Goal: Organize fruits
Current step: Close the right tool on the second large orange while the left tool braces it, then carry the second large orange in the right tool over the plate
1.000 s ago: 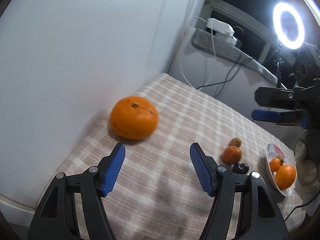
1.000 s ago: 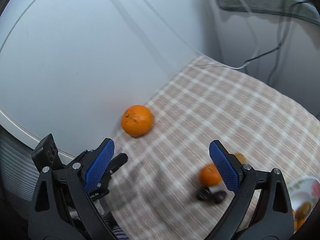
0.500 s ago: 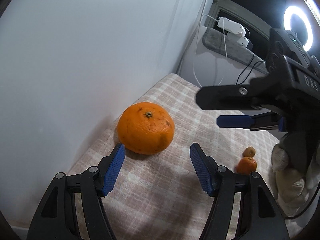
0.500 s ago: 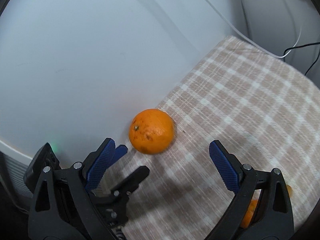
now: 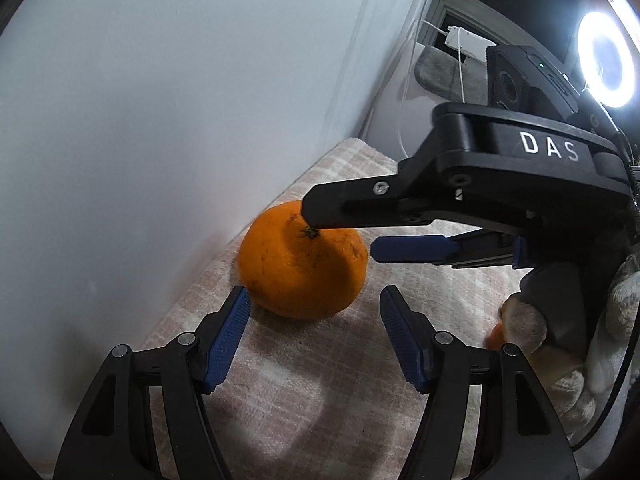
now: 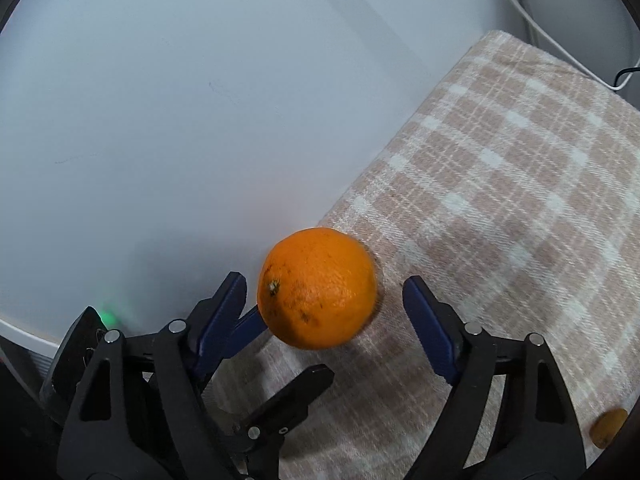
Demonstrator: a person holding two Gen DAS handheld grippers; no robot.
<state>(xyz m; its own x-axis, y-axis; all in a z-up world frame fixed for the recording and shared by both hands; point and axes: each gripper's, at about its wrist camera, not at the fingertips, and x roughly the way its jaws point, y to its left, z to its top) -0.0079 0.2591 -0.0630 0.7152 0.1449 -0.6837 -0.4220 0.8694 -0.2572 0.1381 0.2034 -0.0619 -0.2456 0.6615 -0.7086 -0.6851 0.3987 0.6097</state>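
Left wrist view: left gripper (image 5: 314, 306) spread before orange (image 5: 302, 262); right gripper (image 6: 324, 296) spread around orange on checked cloth (image 6: 500, 200).

A beige checked cloth (image 6: 500, 200) lies against the white wall (image 5: 180, 100). Beyond the cloth's far end, a lit ring light (image 5: 607, 65) glows above a white power adapter (image 5: 468, 45) and a white cable (image 6: 532, 28).

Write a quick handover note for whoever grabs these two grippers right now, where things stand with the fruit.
Left hand-held gripper: open, holding nothing, fingers just short of the big orange.
Right hand-held gripper: open, empty, reaching over the same orange from the other side.
Orange sits on the checked cloth beside the white wall, not gripped by either.
A small fruit lies loose at the cloth's edge.
Left to do: grasp the orange and move it; the destination is out of view.
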